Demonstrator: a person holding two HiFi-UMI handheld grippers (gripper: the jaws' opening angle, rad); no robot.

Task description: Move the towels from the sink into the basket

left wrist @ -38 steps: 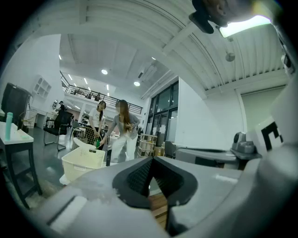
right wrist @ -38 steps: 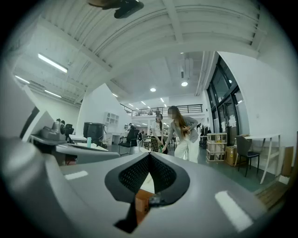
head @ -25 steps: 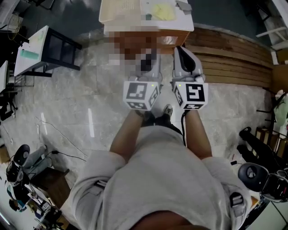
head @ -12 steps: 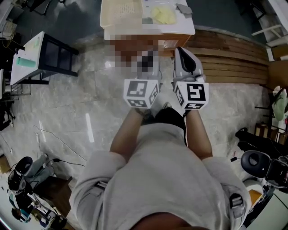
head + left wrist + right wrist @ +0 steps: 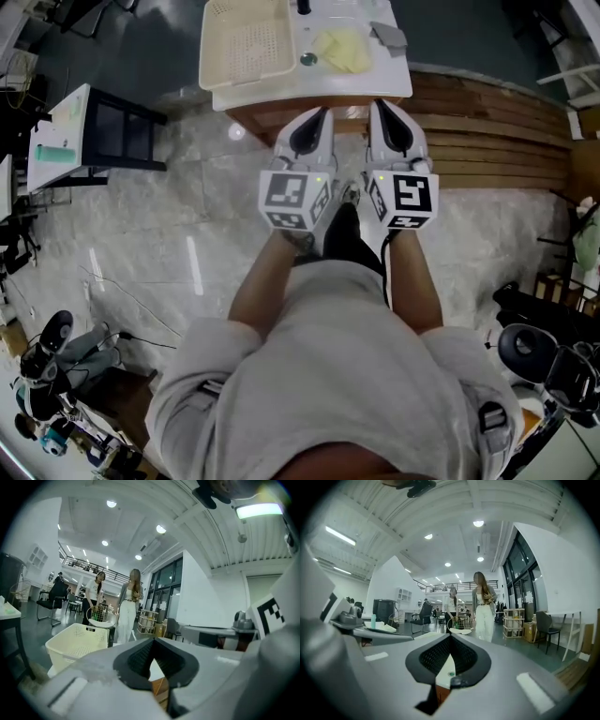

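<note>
Left gripper (image 5: 153, 640): my left jaws are closed, tip against tip, with nothing between the pads. It points level at the near edge of the counter.
Right gripper (image 5: 451, 635): closed the same way and holding nothing. It sits just beside the left one, side by side with it.
Towel (image 5: 342, 49): a yellow one lies crumpled in the sink, right of the drain (image 5: 307, 59) and apart from both grippers.
Grey piece (image 5: 387, 36): flat at the sink's far right corner. I cannot tell whether it is a towel.
Sink (image 5: 319, 84): a white basin straight ahead of me. Its near rim lies just beyond my jaw tips.
Basket (image 5: 211, 56): cream and perforated, standing at the sink's left and touching or almost touching it. Its open top faces up.
Counter edge (image 5: 253, 111): a brown wooden front under the sink and basket. Both grippers are close to it.
Left side: open marble floor (image 5: 187, 216) runs between me and a black-framed table (image 5: 103, 108), which is well apart.
Right side: curved wooden boards (image 5: 487, 131) run along the floor from the counter, and the way there is open.
Near floor: a thin cable (image 5: 122, 281) trails across the marble on my left. Dark equipment (image 5: 548, 361) stands at the near right corner.
Far room: in the left gripper view two people (image 5: 131, 602) stand well beyond the counter, with open hall around them.
</note>
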